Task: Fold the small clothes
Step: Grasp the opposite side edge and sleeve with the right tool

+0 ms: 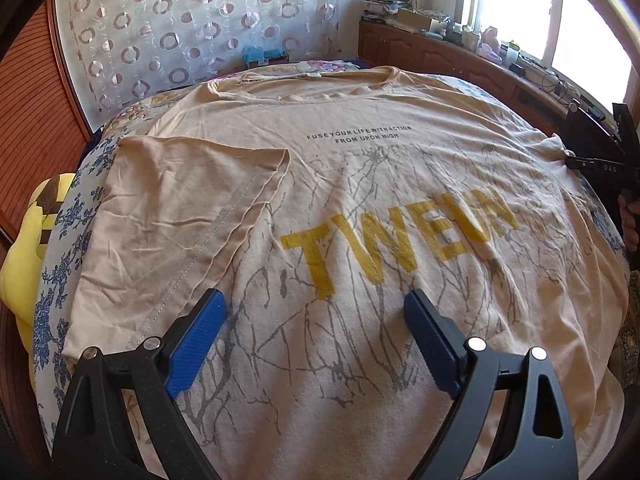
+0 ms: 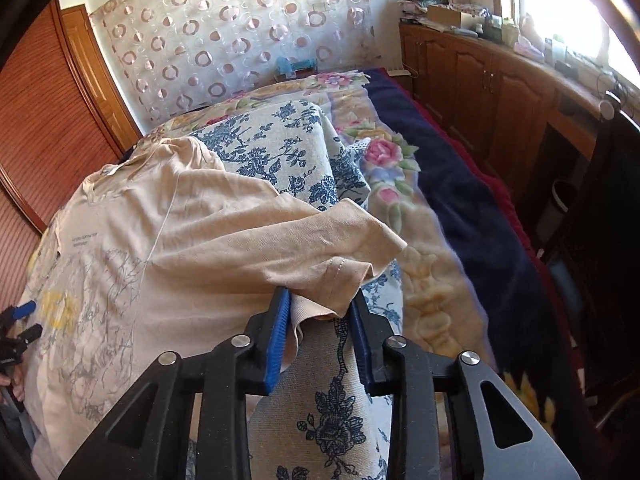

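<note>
The left gripper (image 1: 316, 312) is hovering, fingers apart, over the T-shirt (image 1: 360, 208) — the right gripper (image 2: 320, 312) is straddling its sleeve (image 2: 340, 256) at the bed's (image 2: 460, 200) right edge, whether clamped I cannot tell.

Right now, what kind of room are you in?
Most likely a bedroom. The beige T-shirt is spread on a bed with a floral blanket, a patterned curtain hangs behind, and wooden cabinets line the window wall.

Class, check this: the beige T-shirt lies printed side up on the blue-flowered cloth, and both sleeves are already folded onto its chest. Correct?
Wrong on one point: only one sleeve is folded onto the T-shirt. The right wrist view shows the right gripper around the other sleeve, which is unfolded.
</note>
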A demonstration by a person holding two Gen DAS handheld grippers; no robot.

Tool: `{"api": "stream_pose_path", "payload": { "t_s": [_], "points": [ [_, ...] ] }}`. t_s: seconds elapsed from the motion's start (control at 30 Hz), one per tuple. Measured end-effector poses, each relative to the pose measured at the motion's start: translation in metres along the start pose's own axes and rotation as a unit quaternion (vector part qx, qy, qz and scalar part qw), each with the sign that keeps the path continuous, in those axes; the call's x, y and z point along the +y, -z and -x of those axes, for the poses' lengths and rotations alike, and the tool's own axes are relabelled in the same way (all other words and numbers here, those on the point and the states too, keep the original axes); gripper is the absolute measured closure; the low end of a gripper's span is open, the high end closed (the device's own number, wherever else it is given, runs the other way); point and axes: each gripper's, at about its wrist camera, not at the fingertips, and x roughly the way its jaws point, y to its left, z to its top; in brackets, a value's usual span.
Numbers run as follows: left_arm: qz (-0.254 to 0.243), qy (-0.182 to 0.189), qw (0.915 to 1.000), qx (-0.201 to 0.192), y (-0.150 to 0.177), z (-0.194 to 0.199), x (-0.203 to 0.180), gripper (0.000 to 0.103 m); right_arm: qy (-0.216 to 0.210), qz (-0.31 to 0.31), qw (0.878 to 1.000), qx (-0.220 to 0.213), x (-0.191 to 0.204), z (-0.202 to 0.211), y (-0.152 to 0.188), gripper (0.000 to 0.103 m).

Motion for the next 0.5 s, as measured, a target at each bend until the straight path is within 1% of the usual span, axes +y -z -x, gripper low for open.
{"api": "stream_pose_path", "payload": {
  "t_s": [0.03, 0.1, 0.13, 0.2, 0.27, 0.4, 0.5],
  "points": [
    [0.0, 0.0, 1.0, 0.0, 0.0, 0.0, 0.0, 0.012, 0.005, 0.006, 1.0, -0.003, 0.001, 0.001, 0.0, 0.082],
    [0.0, 0.0, 1.0, 0.0, 0.0, 0.0, 0.0, 0.012, 0.012, 0.014, 1.0, -0.01, 0.002, 0.004, -0.001, 0.084],
    [0.0, 0.0, 1.0, 0.0, 0.0, 0.0, 0.0, 0.012, 0.016, 0.016, 1.0, -0.015, 0.003, 0.006, -0.001, 0.091],
    [0.0, 0.0, 1.0, 0.0, 0.0, 0.0, 0.0, 0.012, 0.023, 0.024, 0.999, -0.023, 0.007, 0.007, -0.002, 0.097],
    [0.0, 0.0, 1.0, 0.0, 0.0, 0.0, 0.0, 0.012, 0.026, 0.033, 0.999, -0.032, 0.012, 0.009, -0.002, 0.099],
    [0.0, 0.0, 1.0, 0.0, 0.0, 0.0, 0.0, 0.012, 0.014, 0.047, 0.998, -0.045, 0.022, 0.015, -0.003, 0.101],
    [0.0, 0.0, 1.0, 0.0, 0.0, 0.0, 0.0, 0.012, -0.004, 0.057, 0.997, -0.058, 0.033, 0.023, -0.005, 0.101]
  ]
}}
